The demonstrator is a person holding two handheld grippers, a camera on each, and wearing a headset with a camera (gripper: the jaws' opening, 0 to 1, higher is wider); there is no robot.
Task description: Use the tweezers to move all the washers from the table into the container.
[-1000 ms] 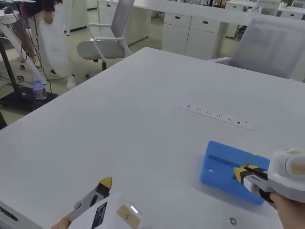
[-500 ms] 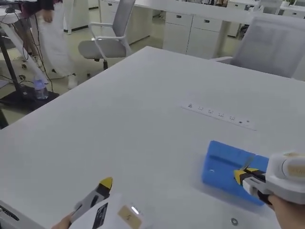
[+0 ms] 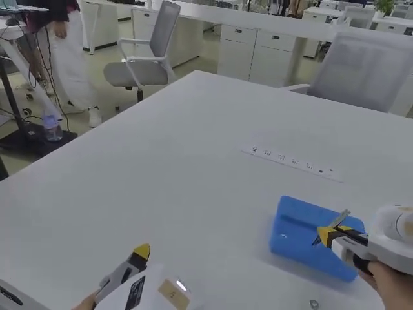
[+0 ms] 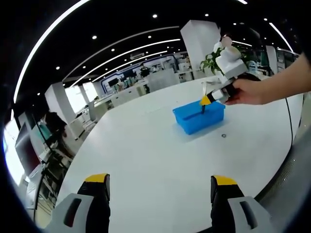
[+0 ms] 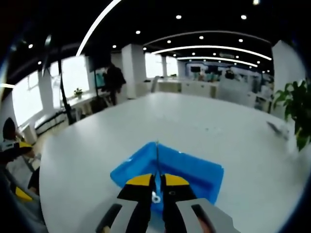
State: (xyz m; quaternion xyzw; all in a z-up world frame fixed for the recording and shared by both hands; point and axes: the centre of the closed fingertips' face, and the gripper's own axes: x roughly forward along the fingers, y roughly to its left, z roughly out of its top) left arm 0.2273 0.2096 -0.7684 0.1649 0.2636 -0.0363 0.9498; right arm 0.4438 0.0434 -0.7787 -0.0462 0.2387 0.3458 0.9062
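Little has changed since the earlier frames: the right gripper [image 3: 330,236] remains over the near right part of the blue container [image 3: 298,250], and the slight shift of the scene belongs to the head camera.

1. Right gripper: jaws pressed together on the tweezers [image 3: 341,217]. In the right gripper view the tweezers [image 5: 156,155] run forward from between the jaws, with the tips over the container interior.
2. Left gripper [image 3: 137,256]: jaws wide apart, nothing between them, held low over the near left area of the table [image 3: 193,168], well apart from the container.
3. Washer [image 3: 313,303]: one lies flat on the table, near the container's front wall and outside it. The left gripper view shows the same washer [image 4: 223,135].
4. Container contents: a small pale speck shows on the floor in the head view; it may be a washer, but the resolution is too poor to confirm.
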